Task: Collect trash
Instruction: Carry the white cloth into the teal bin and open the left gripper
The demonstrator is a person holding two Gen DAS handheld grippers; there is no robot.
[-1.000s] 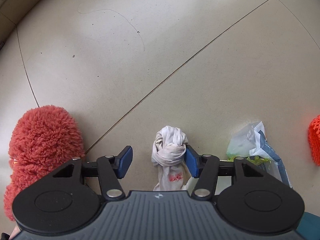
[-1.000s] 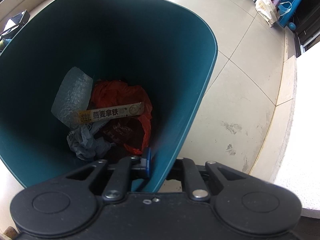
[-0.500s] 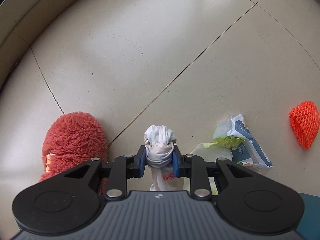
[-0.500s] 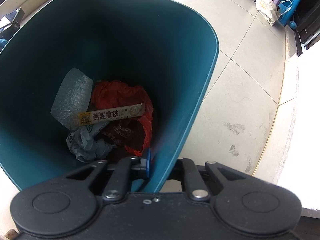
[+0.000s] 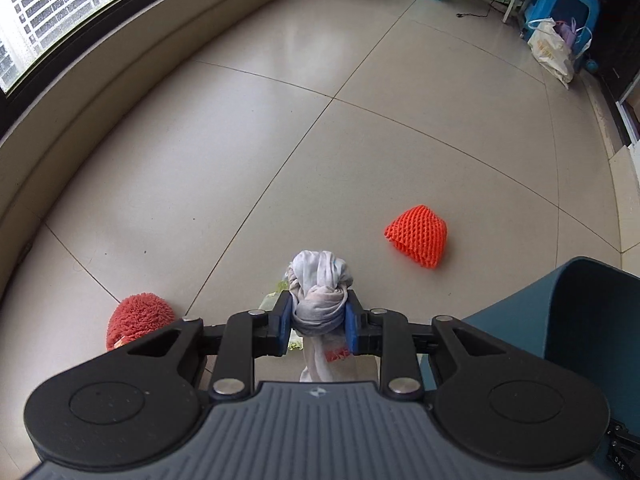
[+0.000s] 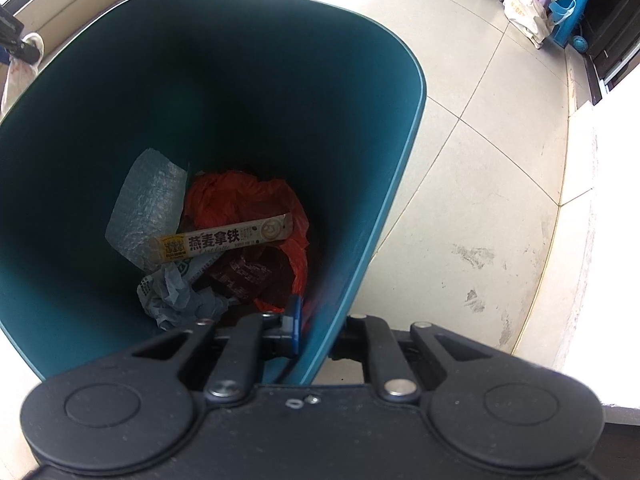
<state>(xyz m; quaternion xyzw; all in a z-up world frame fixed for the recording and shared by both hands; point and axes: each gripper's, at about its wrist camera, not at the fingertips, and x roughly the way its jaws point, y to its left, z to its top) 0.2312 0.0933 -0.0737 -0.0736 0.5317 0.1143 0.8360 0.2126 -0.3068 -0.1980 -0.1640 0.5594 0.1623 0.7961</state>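
My left gripper (image 5: 318, 322) is shut on a knotted white plastic bag (image 5: 320, 280) and holds it above the floor, its tail hanging below the jaws. My right gripper (image 6: 316, 328) is shut on the near rim of a teal trash bin (image 6: 384, 216); one blue pad (image 6: 294, 322) is inside the wall. The bin holds an orange bag (image 6: 240, 200), a yellow wrapper (image 6: 224, 240), bubble wrap (image 6: 148, 204) and crumpled paper (image 6: 172, 292). The bin's edge shows at the right of the left wrist view (image 5: 580, 320). The held bag also shows at the far left of the right wrist view (image 6: 16, 72).
An orange foam fruit net (image 5: 418, 236) lies on the tiled floor ahead. A fuzzy red slipper (image 5: 138, 318) is at the lower left. A green-white wrapper (image 5: 272, 302) peeks behind the left finger. A blue stool (image 5: 560, 4) with a bag (image 5: 550, 46) stands far right; a window ledge (image 5: 100, 80) runs left.
My left gripper closed on the white bag and lifted it off the floor, swinging up toward the bin. The right gripper stays on the bin rim.
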